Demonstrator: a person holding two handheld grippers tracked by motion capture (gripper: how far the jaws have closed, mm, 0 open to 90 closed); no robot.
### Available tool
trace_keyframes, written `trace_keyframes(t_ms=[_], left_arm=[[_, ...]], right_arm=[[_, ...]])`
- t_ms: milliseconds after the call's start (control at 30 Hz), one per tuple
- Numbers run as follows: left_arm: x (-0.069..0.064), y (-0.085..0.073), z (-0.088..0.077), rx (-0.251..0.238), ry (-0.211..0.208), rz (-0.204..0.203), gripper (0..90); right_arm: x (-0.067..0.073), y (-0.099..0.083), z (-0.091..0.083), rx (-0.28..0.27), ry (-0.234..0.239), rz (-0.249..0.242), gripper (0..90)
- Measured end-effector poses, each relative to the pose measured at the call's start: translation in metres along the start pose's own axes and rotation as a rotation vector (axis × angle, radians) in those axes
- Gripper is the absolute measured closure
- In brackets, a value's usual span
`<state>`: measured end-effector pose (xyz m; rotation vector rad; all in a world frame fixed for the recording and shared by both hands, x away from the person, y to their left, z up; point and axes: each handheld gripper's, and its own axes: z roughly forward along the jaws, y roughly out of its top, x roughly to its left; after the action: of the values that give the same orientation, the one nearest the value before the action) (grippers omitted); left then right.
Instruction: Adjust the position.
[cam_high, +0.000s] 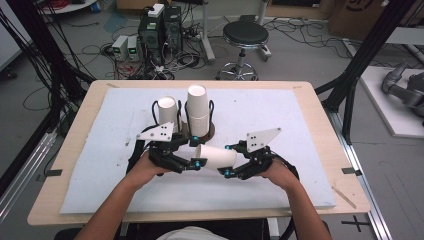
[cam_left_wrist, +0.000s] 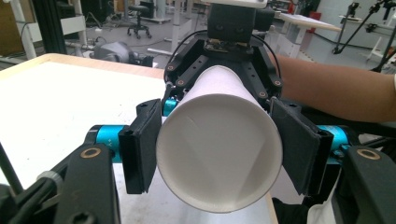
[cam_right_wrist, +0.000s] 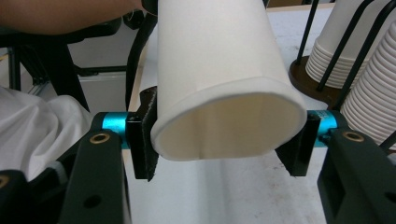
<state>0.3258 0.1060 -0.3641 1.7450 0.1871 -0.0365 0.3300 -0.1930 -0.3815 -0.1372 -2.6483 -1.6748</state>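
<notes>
Between both hand-held grippers, white paper cup (cam_high: 216, 156), level, clamped at each end

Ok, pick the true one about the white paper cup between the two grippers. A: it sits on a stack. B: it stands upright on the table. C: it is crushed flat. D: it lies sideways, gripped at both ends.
D: the paper cup lies level between the left gripper and the right gripper, each clamping an end.

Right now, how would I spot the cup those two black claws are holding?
Find the white mat on the wooden table. Behind its middle, a wire rack holds upright cup stacks. The held cup lies sideways before them, between the left gripper and right gripper.
</notes>
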Motion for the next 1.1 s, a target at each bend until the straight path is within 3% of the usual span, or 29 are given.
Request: trace_keyframes(t_ms=[67,200,267,367,400,567,700,733,767,833,1100], left_arm=[[0.000,0.000,-0.001,-0.015,-0.004,-0.004,36.4],[0.001,0.002,-0.003,-0.055,-0.002,-0.008,36.3],[0.001,0.003,-0.005,-0.079,-0.002,-0.015,36.3],[0.001,0.002,-0.004,-0.084,0.000,-0.018,36.3],[0.001,0.001,-0.003,-0.071,0.003,-0.014,36.3],[0.003,-0.002,-0.003,-0.062,-0.004,-0.023,36.4],[0.003,-0.002,-0.002,-0.036,0.023,-0.022,34.2],[0.003,-0.003,-0.001,-0.028,0.037,-0.019,34.2],[0.003,-0.003,0.000,-0.010,0.055,-0.025,27.8],[0.003,-0.003,0.000,0.000,0.055,-0.022,27.2],[0.003,-0.007,0.003,0.038,0.008,-0.001,35.3]], right_arm=[[0.000,0.000,0.000,-0.009,0.002,0.014,36.0],[0.001,0.002,-0.003,-0.075,-0.038,0.043,21.1],[0.000,0.002,-0.005,-0.102,-0.053,0.067,19.4],[0.000,0.001,-0.006,-0.120,-0.059,0.066,19.5],[0.000,0.001,-0.005,-0.116,-0.062,0.045,25.7],[0.000,0.001,-0.009,-0.103,-0.046,0.013,35.2],[-0.001,0.001,-0.012,-0.090,-0.033,-0.003,43.1],[-0.001,0.001,-0.012,-0.090,-0.033,-0.003,43.1],[-0.001,0.002,-0.013,-0.076,-0.033,-0.005,44.2],[-0.001,0.002,-0.013,-0.070,-0.036,-0.010,44.4],[-0.001,0.002,-0.015,-0.044,-0.021,0.002,44.4]])
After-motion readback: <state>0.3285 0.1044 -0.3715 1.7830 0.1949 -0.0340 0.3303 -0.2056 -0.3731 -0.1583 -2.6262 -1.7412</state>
